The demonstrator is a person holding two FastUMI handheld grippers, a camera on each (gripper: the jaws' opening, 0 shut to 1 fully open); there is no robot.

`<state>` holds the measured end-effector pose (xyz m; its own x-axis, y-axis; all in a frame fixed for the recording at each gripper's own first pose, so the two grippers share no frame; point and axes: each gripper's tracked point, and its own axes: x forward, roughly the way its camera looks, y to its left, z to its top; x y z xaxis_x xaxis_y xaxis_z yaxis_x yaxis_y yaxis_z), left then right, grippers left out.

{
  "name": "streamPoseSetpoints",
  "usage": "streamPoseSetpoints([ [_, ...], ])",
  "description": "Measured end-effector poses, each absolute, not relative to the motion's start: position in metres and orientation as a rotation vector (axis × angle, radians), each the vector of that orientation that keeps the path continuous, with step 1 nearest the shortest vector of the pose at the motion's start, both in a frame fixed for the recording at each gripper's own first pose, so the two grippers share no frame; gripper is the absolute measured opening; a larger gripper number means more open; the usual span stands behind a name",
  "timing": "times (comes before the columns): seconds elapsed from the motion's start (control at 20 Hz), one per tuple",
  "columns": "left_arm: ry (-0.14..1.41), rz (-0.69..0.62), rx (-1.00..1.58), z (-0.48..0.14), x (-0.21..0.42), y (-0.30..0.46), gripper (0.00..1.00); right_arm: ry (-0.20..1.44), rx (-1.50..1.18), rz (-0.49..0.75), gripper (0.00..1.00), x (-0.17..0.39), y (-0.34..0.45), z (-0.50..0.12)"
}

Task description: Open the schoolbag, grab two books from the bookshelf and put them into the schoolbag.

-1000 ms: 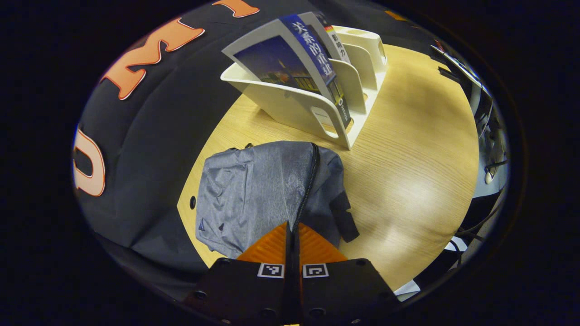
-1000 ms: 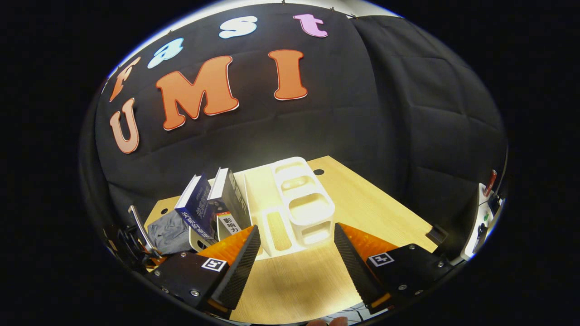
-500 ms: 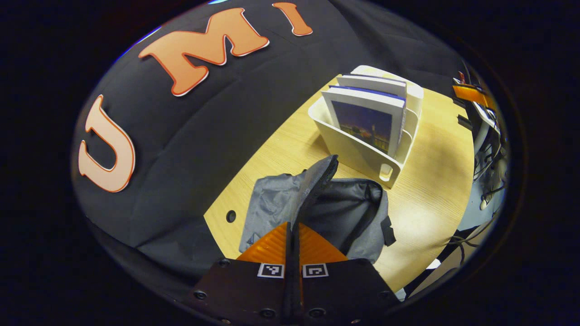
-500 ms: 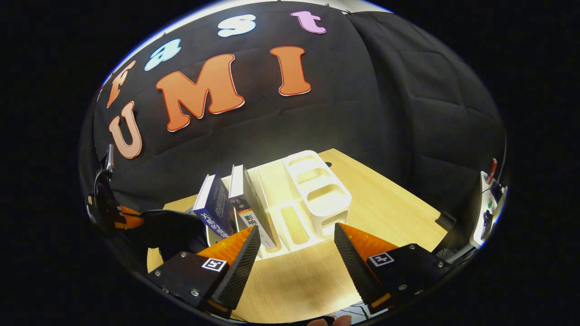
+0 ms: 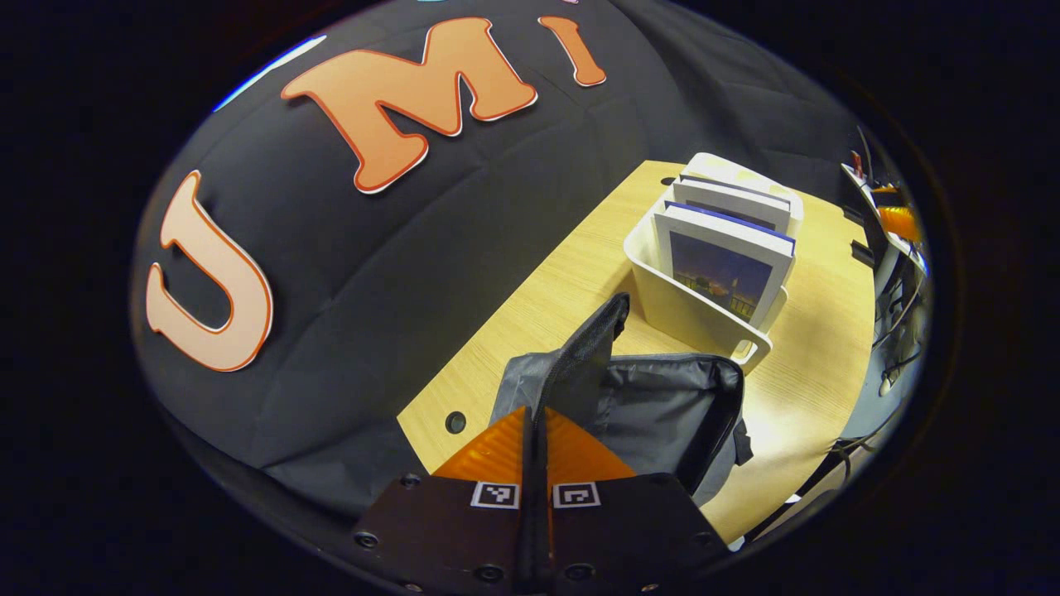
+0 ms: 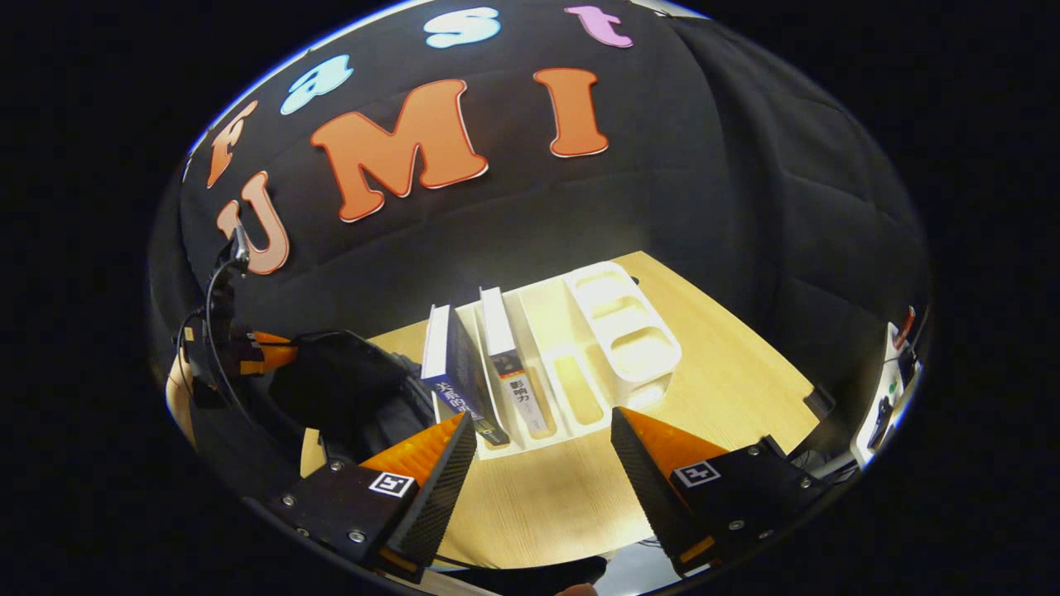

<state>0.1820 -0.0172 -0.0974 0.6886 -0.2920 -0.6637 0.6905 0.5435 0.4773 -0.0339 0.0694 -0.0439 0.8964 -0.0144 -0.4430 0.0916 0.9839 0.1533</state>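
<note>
My left gripper (image 5: 534, 414) is shut on the lifted flap (image 5: 592, 348) of the grey schoolbag (image 5: 662, 414), whose dark inside gapes to the right of the flap. Beyond the bag stands the white bookshelf (image 5: 687, 310) with two upright books, a blue-covered one (image 5: 720, 277) in front and another (image 5: 729, 203) behind. In the right gripper view my right gripper (image 6: 540, 418) hangs open and holds nothing above the table, facing the bookshelf (image 6: 621, 323) and its two books (image 6: 451, 372) (image 6: 505, 364). The left gripper (image 6: 257, 352) and the open bag (image 6: 348, 397) appear at the left there.
The wooden table (image 5: 828, 331) has a cable hole (image 5: 455, 422) near the bag and bare surface right of the shelf. Cables and equipment (image 5: 894, 223) crowd the table's far right side. The shelf's right-hand compartments (image 6: 638, 343) hold no books.
My left gripper has risen and pulled the flap up, so the bag has gone from closed to wide open. The right gripper has lifted and shifted, staying open; the shelf sits more centred before it.
</note>
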Motion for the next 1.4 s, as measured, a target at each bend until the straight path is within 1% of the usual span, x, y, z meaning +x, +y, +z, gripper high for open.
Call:
streamPoseSetpoints([
  [0.05,0.561,-0.624,0.794,-0.098,0.182,-0.018,0.01,0.478,0.154,-0.050,0.98,-0.030,0.075,-0.033],
  [0.3,0.559,-0.610,0.779,-0.099,0.187,-0.015,0.01,0.578,0.067,0.098,0.98,0.004,0.135,0.022],
  [0.45,0.556,-0.603,0.760,-0.100,0.186,-0.012,0.01,0.679,-0.011,0.143,0.98,0.051,0.162,0.032],
  [0.6,0.566,-0.599,0.744,-0.100,0.187,-0.009,0.01,0.789,-0.043,0.159,0.98,0.085,0.179,0.014],
  [0.75,0.570,-0.596,0.738,-0.100,0.188,-0.007,0.01,0.899,-0.046,0.189,0.99,0.103,0.201,-0.008],
  [0.85,0.573,-0.596,0.737,-0.101,0.188,-0.005,0.01,0.950,-0.099,0.157,0.99,0.126,0.200,-0.030],
  [1.15,0.591,-0.589,0.723,-0.103,0.196,-0.002,0.01,1.086,-0.119,0.070,0.99,0.163,0.190,-0.097],
  [1.25,0.597,-0.591,0.732,-0.104,0.200,-0.002,0.01,1.120,-0.106,0.063,0.94,0.167,0.190,-0.112],
  [1.3,0.597,-0.594,0.735,-0.104,0.201,-0.003,0.01,1.137,-0.093,0.057,0.77,0.167,0.190,-0.119],
  [1.35,0.601,-0.598,0.739,-0.106,0.201,-0.004,0.01,1.149,-0.083,0.054,0.72,0.168,0.190,-0.124],
  [1.4,0.605,-0.602,0.742,-0.107,0.202,-0.004,0.01,1.157,-0.075,0.047,0.72,0.169,0.185,-0.130],
])
